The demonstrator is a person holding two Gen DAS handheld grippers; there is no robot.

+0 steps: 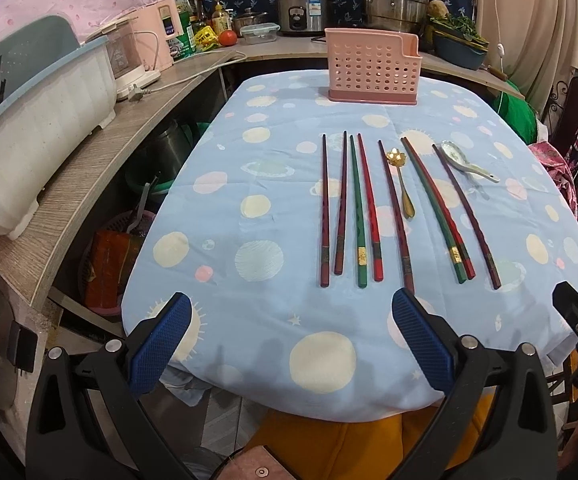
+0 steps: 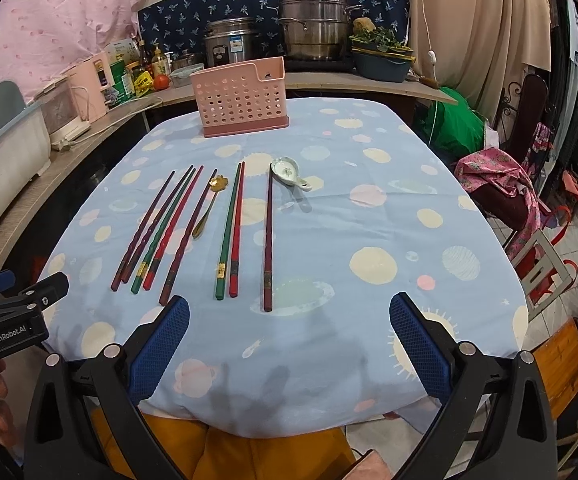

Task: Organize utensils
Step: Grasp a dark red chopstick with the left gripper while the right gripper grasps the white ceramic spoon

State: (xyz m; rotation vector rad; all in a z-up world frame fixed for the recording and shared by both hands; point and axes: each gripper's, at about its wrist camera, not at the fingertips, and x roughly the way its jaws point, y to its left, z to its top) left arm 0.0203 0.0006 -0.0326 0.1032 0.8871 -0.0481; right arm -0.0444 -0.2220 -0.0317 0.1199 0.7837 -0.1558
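Nothing has been picked up yet, so this looks like the opening step. The left gripper [image 1: 291, 322] and the right gripper [image 2: 289, 324] both hover at the near edge of the table, each with its blue-padded jaws spread wide and empty.

On the pale blue cloth with moon and planet prints [image 1: 249, 264] the utensils lie in a loose row. Taking the row's middle as the dial's centre, a pair of dark maroon chopsticks [image 1: 332, 208] sits at nine o'clock, with a green and a red chopstick [image 1: 365, 208] just beside it. A small gold flower-bowled spoon [image 1: 403, 184] lies near the centre. A white ceramic soup spoon [image 2: 291, 174] is at two o'clock. The pink perforated plastic utensil holder [image 2: 241, 98] stands upright at twelve, well apart from the row.

The next move probably calls for lowering one gripper over a single piece, closing on its thick near end, then carrying it to the holder. Thin sticks lying flat may slip or roll.
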